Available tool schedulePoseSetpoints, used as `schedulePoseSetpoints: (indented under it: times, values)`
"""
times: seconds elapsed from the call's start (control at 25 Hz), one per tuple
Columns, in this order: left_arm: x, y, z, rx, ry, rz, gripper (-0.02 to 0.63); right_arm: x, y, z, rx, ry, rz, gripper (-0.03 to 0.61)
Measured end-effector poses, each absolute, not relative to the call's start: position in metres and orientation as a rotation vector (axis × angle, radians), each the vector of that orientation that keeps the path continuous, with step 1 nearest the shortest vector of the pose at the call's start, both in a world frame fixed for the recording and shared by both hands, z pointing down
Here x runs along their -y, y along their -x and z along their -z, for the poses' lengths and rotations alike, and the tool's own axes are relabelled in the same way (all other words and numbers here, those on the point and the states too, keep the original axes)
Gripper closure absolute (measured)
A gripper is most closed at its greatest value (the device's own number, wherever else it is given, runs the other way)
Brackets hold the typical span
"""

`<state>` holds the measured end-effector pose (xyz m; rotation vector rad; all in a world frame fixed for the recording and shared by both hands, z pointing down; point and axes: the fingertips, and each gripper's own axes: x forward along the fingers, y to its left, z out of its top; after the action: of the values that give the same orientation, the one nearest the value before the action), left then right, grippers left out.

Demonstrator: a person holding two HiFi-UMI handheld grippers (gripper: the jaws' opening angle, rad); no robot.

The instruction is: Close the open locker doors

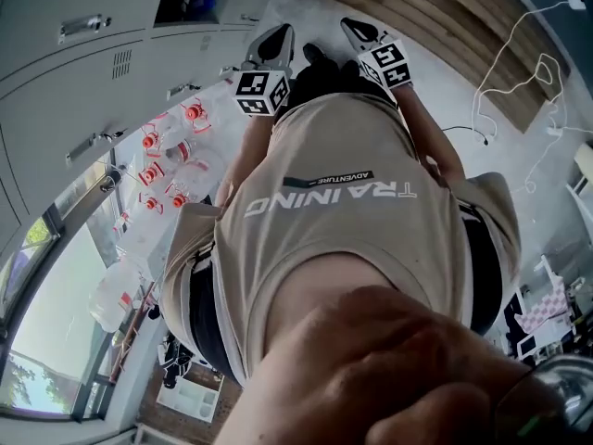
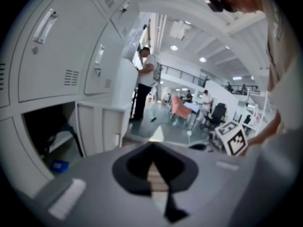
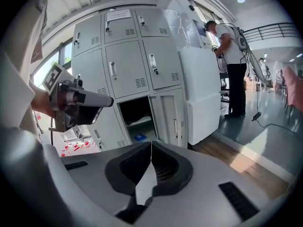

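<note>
While the person stands a little off from the bank of grey lockers, both tools are carried out in front of the body and aimed toward it, touching nothing. The left gripper has its jaws pressed together on empty air, and the right gripper is the same, tips meeting with nothing between them. That suits the job, I judge: a door needs a push, not a grasp, and a closed tip makes a firm blunt nose.

The task's thing sits low in the bank. One open compartment in the bottom row gapes dark, and its door is swung out on the side nearer the tall white cabinet. The door's handle face is turned partly toward the right gripper, so that gripper looks the better placed to lean on it and sweep it home. A small blue object lies on the compartment floor, apparently set back from the opening, so it should not foul the door. The other doors in view appear shut.

From the left gripper's own view the open compartment lies down and to the left, off its line, so it would have to drop and turn before it could help.
</note>
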<state>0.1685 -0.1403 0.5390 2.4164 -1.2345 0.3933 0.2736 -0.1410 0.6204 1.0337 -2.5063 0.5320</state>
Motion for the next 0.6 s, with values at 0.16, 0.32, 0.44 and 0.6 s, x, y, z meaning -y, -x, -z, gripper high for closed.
schedulePoseSetpoints:
  times: [0.16,0.32,0.44,0.6]
  values:
    - [0.165,-0.179,-0.552,1.166,-2.427,-0.374,0.614,0.155,-0.277,-0.615,2.487,-1.077,-0.557,0.563]
    - [0.201,-0.190,-0.541,1.133,-2.432,-0.271,0.614,0.163,-0.282,-0.602,2.457,-1.119,-0.578,0.563]
    - [0.229,-0.187,-0.529,1.124,-2.482,-0.234,0.614,0.182,-0.278,-0.600,2.437,-1.128,-0.569,0.563]
    - [0.250,-0.170,-0.531,1.104,-2.516,-0.233,0.614,0.211,-0.264,-0.598,2.430,-1.136,-0.540,0.563]
